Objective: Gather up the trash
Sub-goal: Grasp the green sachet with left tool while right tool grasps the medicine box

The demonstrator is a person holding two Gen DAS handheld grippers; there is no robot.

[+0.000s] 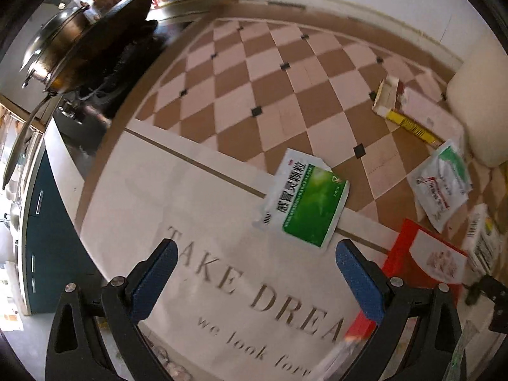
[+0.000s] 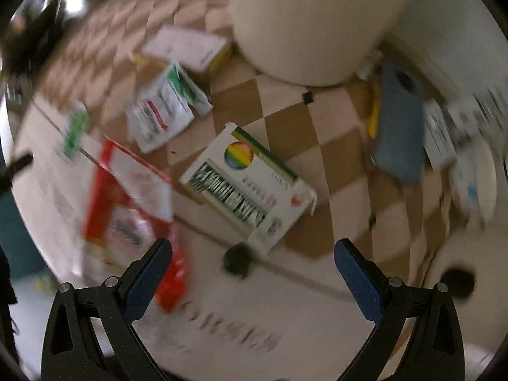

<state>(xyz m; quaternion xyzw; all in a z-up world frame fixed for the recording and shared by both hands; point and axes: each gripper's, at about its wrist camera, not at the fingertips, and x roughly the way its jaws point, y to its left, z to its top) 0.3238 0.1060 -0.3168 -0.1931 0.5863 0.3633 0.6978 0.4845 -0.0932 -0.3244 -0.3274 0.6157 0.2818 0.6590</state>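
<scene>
Trash lies on a checked tablecloth (image 1: 273, 73). A green-and-white sachet (image 1: 304, 200) lies just ahead of my open, empty left gripper (image 1: 255, 254); it also shows in the right wrist view (image 2: 74, 133). A red-and-white box (image 1: 422, 257) sits to its right, and shows in the right wrist view (image 2: 127, 190). A white box with a rainbow disc (image 2: 247, 181) lies ahead of my open, empty right gripper (image 2: 252, 252). A white sachet (image 2: 165, 108), a yellow-edged box (image 2: 187, 47) and a cream bin (image 2: 304, 19) lie beyond.
A wok and pans (image 1: 73, 44) stand on the stove at the left. A blue case (image 2: 400, 120) and small boxes (image 2: 441, 133) lie at the right. A white mat with lettering (image 1: 254, 289) covers the near table. The right wrist view is blurred.
</scene>
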